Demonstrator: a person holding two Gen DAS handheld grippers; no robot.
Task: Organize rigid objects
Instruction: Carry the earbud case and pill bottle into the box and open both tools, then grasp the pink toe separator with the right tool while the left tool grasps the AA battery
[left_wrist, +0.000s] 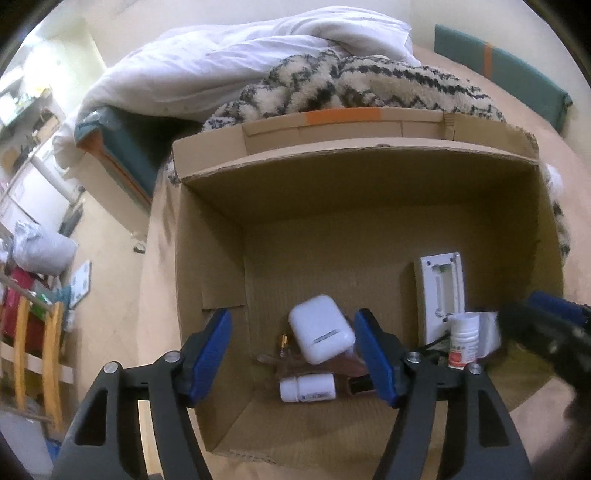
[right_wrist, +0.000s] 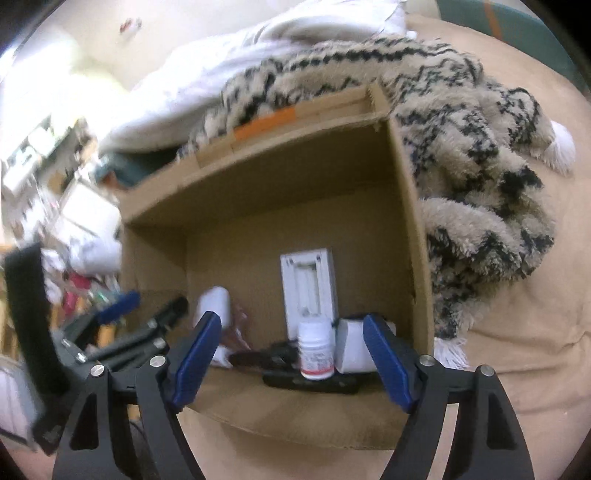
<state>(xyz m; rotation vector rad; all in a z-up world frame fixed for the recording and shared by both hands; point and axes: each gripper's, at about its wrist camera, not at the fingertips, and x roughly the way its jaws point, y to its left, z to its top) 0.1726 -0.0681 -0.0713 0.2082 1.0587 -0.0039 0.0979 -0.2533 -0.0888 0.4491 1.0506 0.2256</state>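
Note:
An open cardboard box (left_wrist: 207, 243) stands on a tan sheet. My left gripper (left_wrist: 293, 332) hangs open over the box's near end, above a white earbud case (left_wrist: 320, 334) that no pad presses. Below the case lie a white pill bottle (left_wrist: 307, 387) on its side and a small gold-tipped item (left_wrist: 283, 341). A flat white device (right_wrist: 309, 288) lies on the box floor. My right gripper (right_wrist: 291, 332) is open around an upright white bottle with a red label (right_wrist: 316, 349), its pads apart from it. A small white carton (right_wrist: 352, 345) and a black object (right_wrist: 310, 380) sit beside the bottle.
A fluffy beige-and-black blanket (right_wrist: 472, 155) lies against the box's far and right sides, with a white duvet (left_wrist: 229, 62) behind it. A teal cushion (left_wrist: 517, 70) is at the back right. On the left the floor holds a wooden chair (left_wrist: 51, 354) and clutter.

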